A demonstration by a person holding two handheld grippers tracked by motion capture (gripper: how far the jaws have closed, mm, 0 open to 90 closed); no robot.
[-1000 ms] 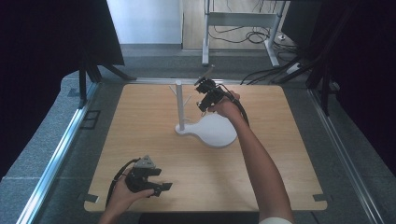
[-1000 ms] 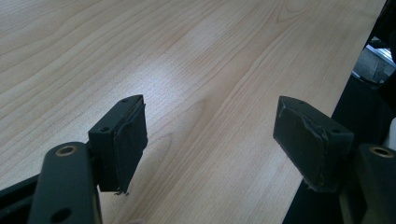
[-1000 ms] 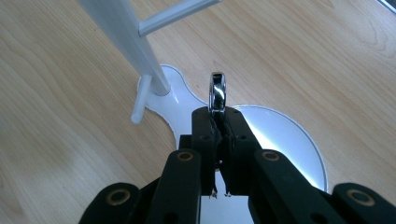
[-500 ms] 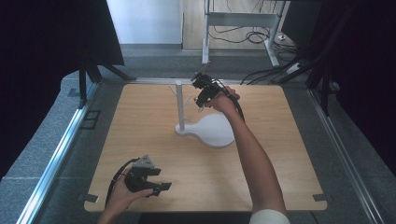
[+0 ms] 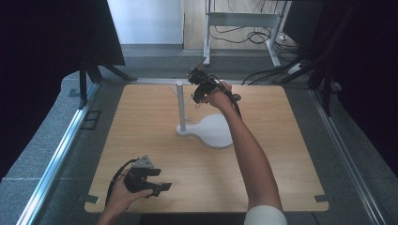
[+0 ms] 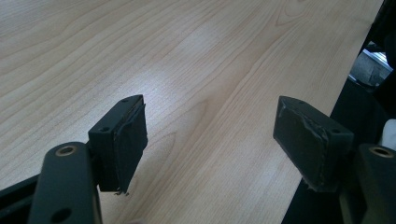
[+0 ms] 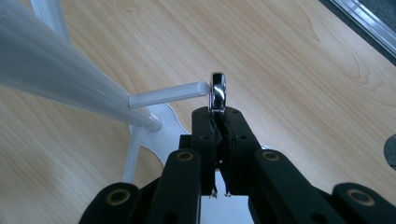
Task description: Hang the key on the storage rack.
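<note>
A white stand point(image 5: 179, 105) rises from a flat white base point(image 5: 213, 131) in the middle of the wooden table. In the right gripper view my right gripper point(image 7: 218, 116) is shut on a shiny metal ring point(image 7: 218, 91). The ring stands edge-on at the tip of a white side peg point(image 7: 168, 94) that juts from the pole point(image 7: 56, 79). In the high view that right gripper point(image 5: 196, 93) hovers beside the pole's top. My left gripper point(image 5: 162, 186) rests low near the table's front left. Its jaws stand wide apart over bare wood, and the left gripper point(image 6: 210, 135) holds nothing.
A metal rail point(image 5: 61, 140) runs along the table's left side and another rail point(image 5: 342, 150) along its right. Cables and a frame's legs point(image 5: 244, 28) lie on the floor beyond the far edge. The table's near right edge point(image 6: 322, 154) passes close to my left gripper.
My right gripper has carried the ring leftward toward the top of the pole. The left gripper has stayed where it was.
</note>
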